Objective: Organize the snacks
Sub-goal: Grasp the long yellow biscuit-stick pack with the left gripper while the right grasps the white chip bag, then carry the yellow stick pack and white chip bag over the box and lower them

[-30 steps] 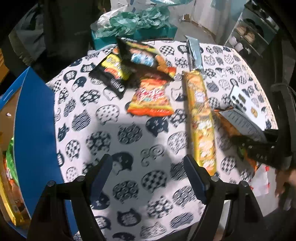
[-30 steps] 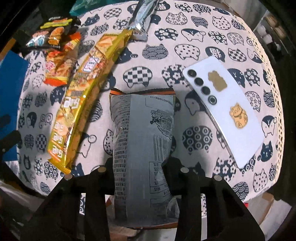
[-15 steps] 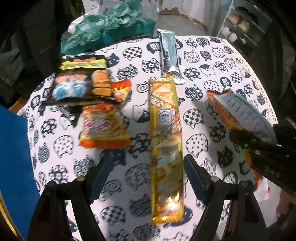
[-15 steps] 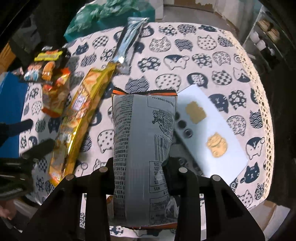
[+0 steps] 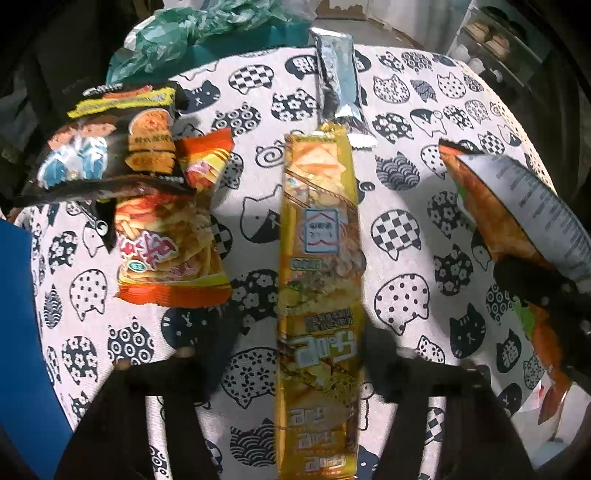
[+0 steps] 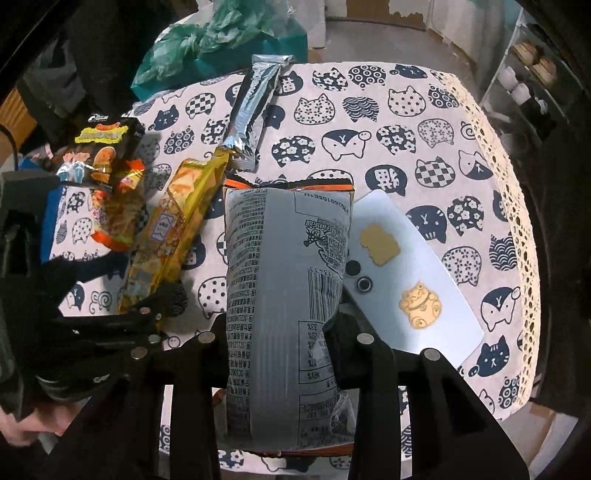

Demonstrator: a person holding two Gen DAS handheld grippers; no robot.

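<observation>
My right gripper [image 6: 275,332] is shut on a grey-backed orange snack bag [image 6: 284,288] and holds it above the table; the bag also shows in the left wrist view [image 5: 517,229]. My left gripper [image 5: 295,354] is open, its fingers on either side of a long yellow cracker pack [image 5: 319,295] that lies on the cat-print tablecloth [image 5: 402,155]. The pack also shows in the right wrist view [image 6: 173,229]. An orange chip bag [image 5: 166,251], a black snack bag [image 5: 110,147] and a silver bar [image 5: 340,85] lie further back.
A white phone [image 6: 413,280] lies on the table right of the held bag. A teal box with green plastic [image 5: 207,26] stands past the far edge. A blue box [image 5: 18,332] is at the left. Shelves [image 6: 524,81] are at the back right.
My left gripper has moved right and forward until the yellow pack lies between its fingers. My right gripper has lifted the grey-backed bag off the table and drawn back a little.
</observation>
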